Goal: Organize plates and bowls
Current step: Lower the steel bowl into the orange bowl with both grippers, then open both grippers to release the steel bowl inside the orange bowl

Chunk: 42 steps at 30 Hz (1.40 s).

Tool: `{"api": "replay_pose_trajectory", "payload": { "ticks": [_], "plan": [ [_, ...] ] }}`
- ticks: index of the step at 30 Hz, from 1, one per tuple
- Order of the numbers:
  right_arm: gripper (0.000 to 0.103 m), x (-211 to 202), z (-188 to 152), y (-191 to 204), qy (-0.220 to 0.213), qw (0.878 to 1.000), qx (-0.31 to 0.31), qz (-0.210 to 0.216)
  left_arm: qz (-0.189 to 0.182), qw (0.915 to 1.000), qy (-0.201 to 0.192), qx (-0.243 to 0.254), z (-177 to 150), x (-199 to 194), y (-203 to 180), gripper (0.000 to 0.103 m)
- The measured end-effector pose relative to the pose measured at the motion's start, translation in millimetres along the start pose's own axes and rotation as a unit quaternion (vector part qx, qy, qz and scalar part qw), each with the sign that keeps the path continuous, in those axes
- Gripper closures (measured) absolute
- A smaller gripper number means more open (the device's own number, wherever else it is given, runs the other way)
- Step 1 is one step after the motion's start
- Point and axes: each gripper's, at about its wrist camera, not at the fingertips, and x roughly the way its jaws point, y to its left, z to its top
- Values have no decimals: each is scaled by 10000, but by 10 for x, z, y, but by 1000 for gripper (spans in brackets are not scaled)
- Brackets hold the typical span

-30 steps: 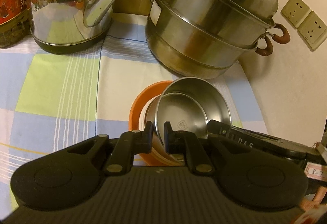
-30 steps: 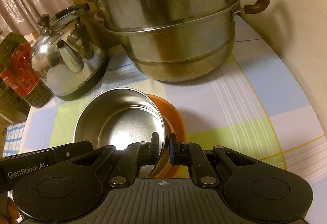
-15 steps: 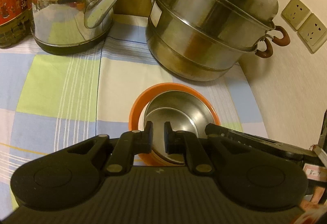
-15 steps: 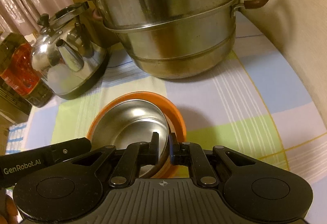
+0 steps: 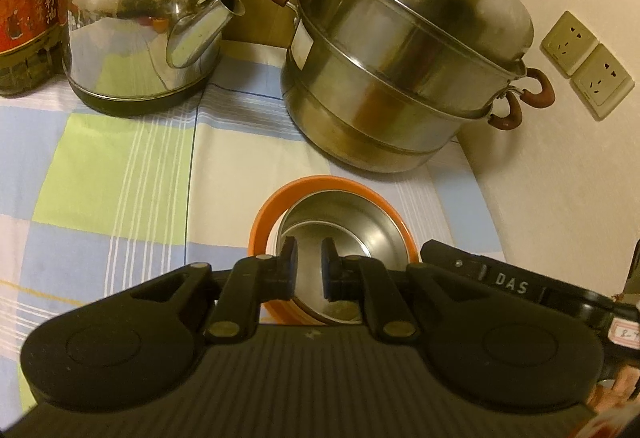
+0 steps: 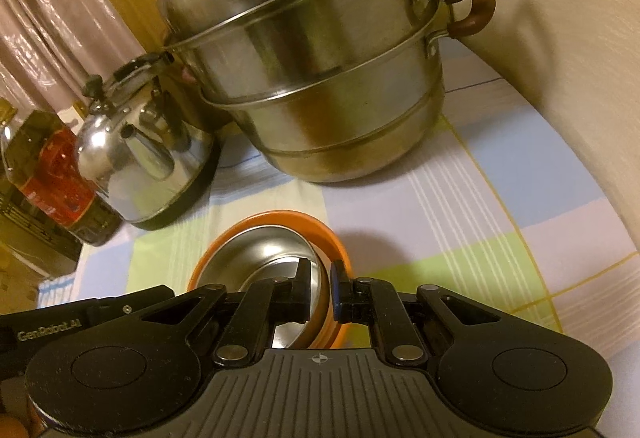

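The steel bowl (image 5: 344, 214) now sits down in the orange bowl (image 5: 264, 214), near the steamer pot (image 5: 400, 78); the left gripper (image 5: 306, 258) pinches its near rim, the right gripper (image 6: 320, 278) its right rim.

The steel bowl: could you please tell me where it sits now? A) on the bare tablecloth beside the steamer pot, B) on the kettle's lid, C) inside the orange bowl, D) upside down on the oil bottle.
C: the steel bowl is nested within the orange bowl's rim.
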Motion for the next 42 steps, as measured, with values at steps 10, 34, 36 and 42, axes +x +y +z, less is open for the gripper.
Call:
{"api": "replay_pose_trajectory", "payload": {
  "ticks": [10, 34, 36, 42],
  "plan": [
    [93, 101, -31, -43, 332, 9985, 281, 345, 19, 10000, 45, -58, -36, 52, 60, 93],
    [84, 75, -69, -25, 349, 9994, 47, 19, 67, 10000, 53, -41, -36, 25, 65, 90],
    [57, 55, -60, -28, 338, 9994, 48, -20, 102, 9999, 36, -26, -27, 3, 69, 85],
    [44, -12, -36, -42, 300, 9995, 59, -34, 207, 9998, 27, 20, -6, -32, 99, 73]
  ]
}}
